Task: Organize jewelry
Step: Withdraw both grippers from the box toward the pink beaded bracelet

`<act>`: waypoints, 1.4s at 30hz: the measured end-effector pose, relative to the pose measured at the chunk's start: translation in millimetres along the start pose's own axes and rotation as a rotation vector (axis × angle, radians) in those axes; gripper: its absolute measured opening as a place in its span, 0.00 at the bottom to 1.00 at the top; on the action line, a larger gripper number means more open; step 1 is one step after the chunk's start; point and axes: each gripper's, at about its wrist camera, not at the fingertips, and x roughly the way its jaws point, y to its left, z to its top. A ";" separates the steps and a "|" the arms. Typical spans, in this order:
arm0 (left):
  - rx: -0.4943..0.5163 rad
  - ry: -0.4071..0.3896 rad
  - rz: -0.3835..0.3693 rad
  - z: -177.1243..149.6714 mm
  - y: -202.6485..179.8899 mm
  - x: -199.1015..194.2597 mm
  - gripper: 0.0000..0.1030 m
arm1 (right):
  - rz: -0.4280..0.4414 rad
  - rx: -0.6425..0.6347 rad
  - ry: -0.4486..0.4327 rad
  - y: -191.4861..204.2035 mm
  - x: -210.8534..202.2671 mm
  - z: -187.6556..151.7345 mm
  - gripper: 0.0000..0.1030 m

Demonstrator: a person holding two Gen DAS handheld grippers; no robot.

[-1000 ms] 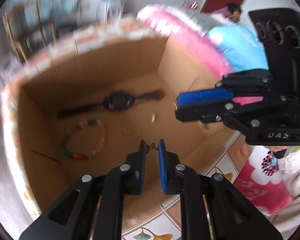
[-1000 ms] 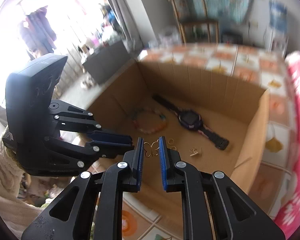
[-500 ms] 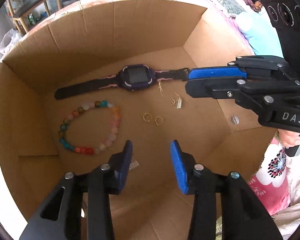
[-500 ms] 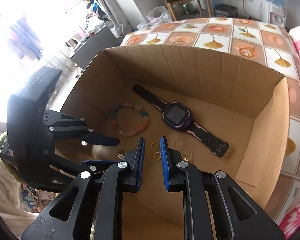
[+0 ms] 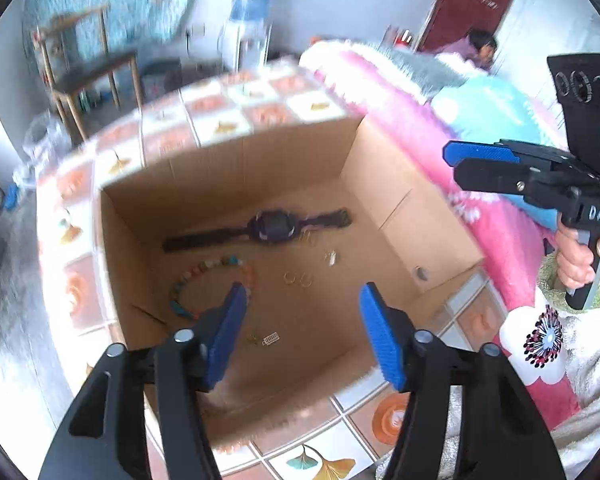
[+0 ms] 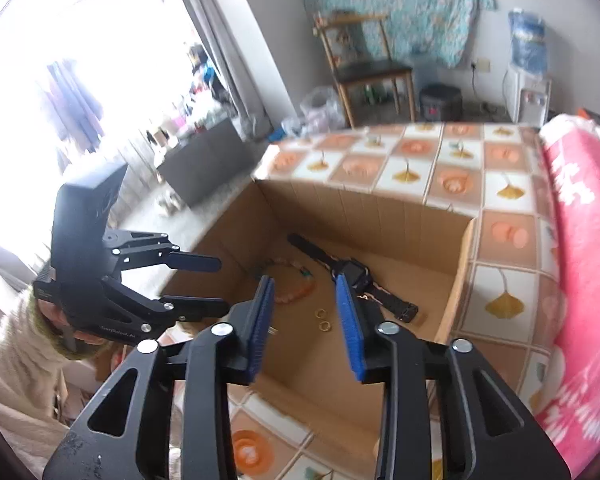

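Cardboard box sits open on a tiled-pattern tabletop, beside a pink blanket; all jewelry lies loose on the box floor. Largest piece: dark smartwatch, strap stretched flat near the far wall; judged light, case rigid, strap flexible, so best taken across the strap next to the case, not on the smooth face. Next: beaded bracelet in a loose ring just in front of the watch; likely limp on its cord and apt to sag, beads round and slippery, so pinch across one or two beads. Then two small gold rings, close together mid-floor; hard, very light, prone to skitter; take edge-on. Smallest: a tiny pale charm near the watch and a small comb-like clasp near the front wall; detail too fine to resolve. Left gripper above the box, jaws opening, nothing between them; right gripper likewise opening and empty.
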 end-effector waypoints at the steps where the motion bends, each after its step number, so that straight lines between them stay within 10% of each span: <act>1: 0.004 -0.026 -0.003 -0.1 0.4 -11.1 0.65 | 0.005 -0.001 -0.016 2.8 -8.2 -1.5 0.38; 13: -0.104 -0.227 -0.030 -107.3 -8.1 -70.5 0.93 | 0.016 -0.049 -0.098 54.8 -50.1 -100.3 0.72; 25: -0.221 -0.068 0.258 -188.0 13.3 21.3 0.94 | -0.287 0.097 0.179 58.2 90.1 -170.4 0.79; 42: -0.228 0.007 0.340 -209.9 28.9 45.1 0.95 | -0.488 0.088 0.268 61.1 143.6 -162.3 0.90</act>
